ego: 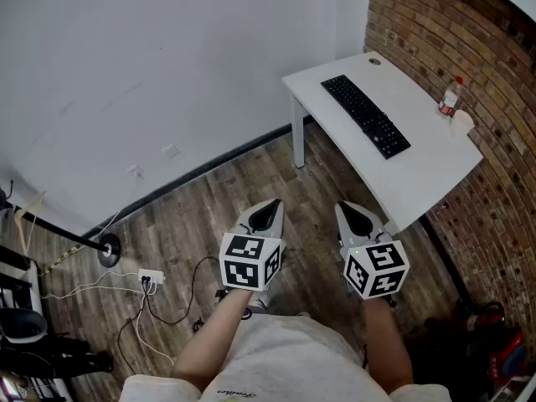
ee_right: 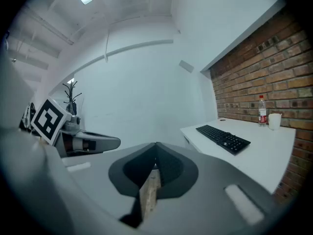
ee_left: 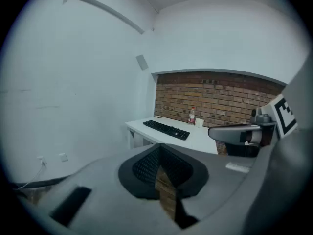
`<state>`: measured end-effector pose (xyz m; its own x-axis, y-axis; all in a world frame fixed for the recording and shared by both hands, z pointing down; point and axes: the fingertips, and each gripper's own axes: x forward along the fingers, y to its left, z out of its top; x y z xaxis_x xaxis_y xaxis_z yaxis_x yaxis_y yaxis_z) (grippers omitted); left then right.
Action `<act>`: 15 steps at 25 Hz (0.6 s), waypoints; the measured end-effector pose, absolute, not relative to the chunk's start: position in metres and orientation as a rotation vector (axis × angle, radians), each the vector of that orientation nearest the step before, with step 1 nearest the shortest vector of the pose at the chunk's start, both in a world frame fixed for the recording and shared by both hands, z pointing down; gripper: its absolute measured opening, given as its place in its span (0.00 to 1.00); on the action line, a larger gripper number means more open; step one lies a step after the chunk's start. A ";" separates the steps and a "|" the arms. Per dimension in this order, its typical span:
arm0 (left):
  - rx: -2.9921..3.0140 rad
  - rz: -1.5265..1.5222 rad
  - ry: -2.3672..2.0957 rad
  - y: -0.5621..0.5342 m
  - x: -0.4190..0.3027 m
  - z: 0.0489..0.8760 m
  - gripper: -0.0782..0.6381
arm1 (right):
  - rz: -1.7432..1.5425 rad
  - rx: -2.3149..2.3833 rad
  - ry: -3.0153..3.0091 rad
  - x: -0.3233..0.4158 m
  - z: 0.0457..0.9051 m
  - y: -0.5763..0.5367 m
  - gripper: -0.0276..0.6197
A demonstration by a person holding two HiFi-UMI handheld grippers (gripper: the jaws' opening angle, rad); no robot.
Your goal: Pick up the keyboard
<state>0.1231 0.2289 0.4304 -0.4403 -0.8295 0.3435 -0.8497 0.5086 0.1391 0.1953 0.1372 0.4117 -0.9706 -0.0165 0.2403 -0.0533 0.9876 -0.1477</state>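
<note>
Both claws are pressed fully together with nothing between them. The left gripper (ego: 266, 216) and the right gripper (ego: 358, 219) hang side by side above the brown wood-plank floor (ego: 209, 216), short of the white rectangular table (ego: 419, 174). The long, flat black keyboard (ego: 366, 115) lies well apart from them, lengthwise on that table toward the edge nearest the white wall. The main risk, as I judge it, is arriving with the jaws shut, since closed tips would only shove the keyboard along the smooth, glossy top. Pushed one way it could slide off the near edge. Pushed the other, it could strike the clear plastic bottle with the red label (ego: 450, 97) and what looks like a small white cup (ego: 461, 121) beside it, both close to the rough red brick wall (ego: 469, 40). The keyboard is thin and sits flush, so a jaw has little room to get under it. It is also long and stiff, and a pinch at one end would likely let the far end sag or twist out. Its ridged keycaps give under pressure, which makes a poor seat for the dark, finely ribbed pads, whereas the plain hard rim looks firmer.
</note>
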 end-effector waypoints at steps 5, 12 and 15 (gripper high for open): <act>1.389 0.078 -2.384 0.224 0.114 0.432 0.10 | 0.236 0.057 -2.891 0.187 0.414 0.131 0.05; 1.416 0.078 -2.366 0.207 0.095 0.439 0.10 | 0.245 0.078 -2.882 0.171 0.422 0.119 0.05; 1.436 0.073 -2.353 0.197 0.076 0.442 0.10 | 0.245 0.095 -2.877 0.153 0.425 0.111 0.05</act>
